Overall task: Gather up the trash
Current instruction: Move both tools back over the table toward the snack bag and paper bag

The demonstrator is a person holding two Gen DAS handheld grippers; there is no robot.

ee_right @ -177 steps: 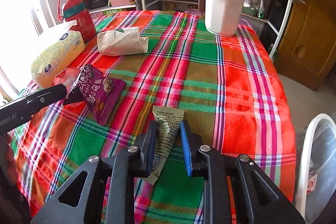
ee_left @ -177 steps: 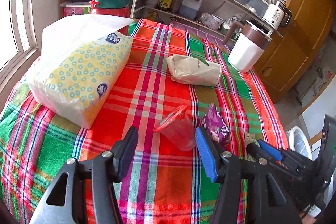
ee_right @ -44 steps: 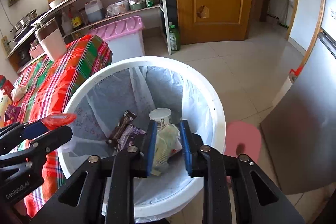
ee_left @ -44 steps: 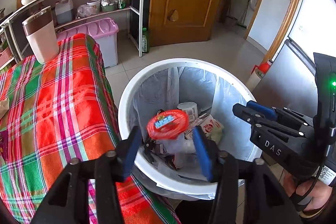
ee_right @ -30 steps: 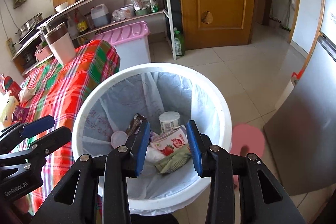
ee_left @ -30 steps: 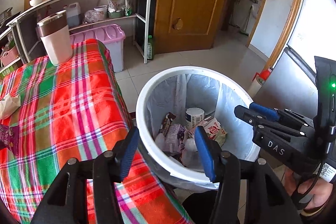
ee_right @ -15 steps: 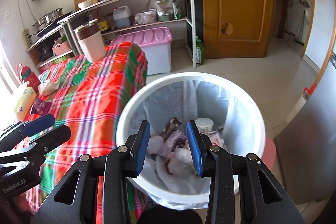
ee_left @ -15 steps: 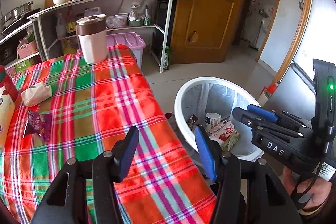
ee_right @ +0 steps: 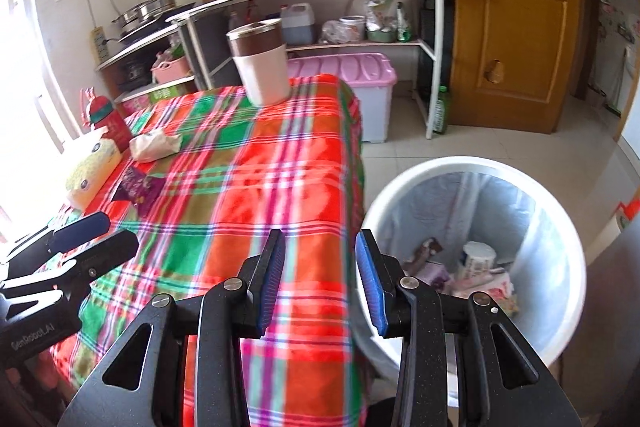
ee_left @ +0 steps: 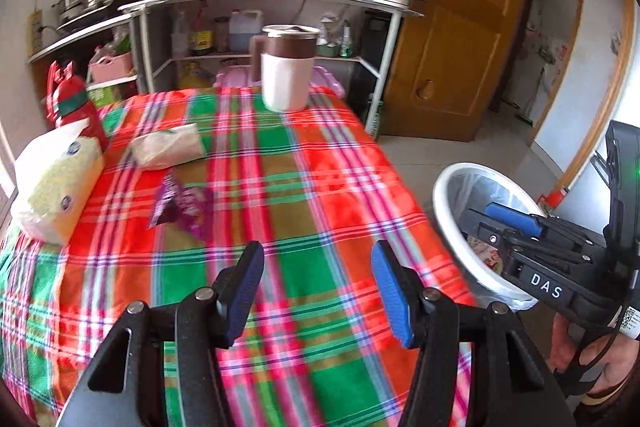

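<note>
A purple snack wrapper lies on the plaid tablecloth, left of centre. Behind it rests a crumpled beige paper bag. My left gripper hangs open over the near part of the table with nothing between its blue pads. My right gripper is open and empty too, above the table's right edge beside the white lined trash bin. Inside the bin are a white cup and several wrappers.
A yellow tissue pack and a red bottle stand at the table's left edge, a white and brown jug at its far end. Behind are a metal kitchen rack, a pink storage box and a wooden door.
The red-lidded cup and the green wrapper left the grippers and dropped into the bin. Both grippers then swung left, away from the bin mouth and back over the table.
</note>
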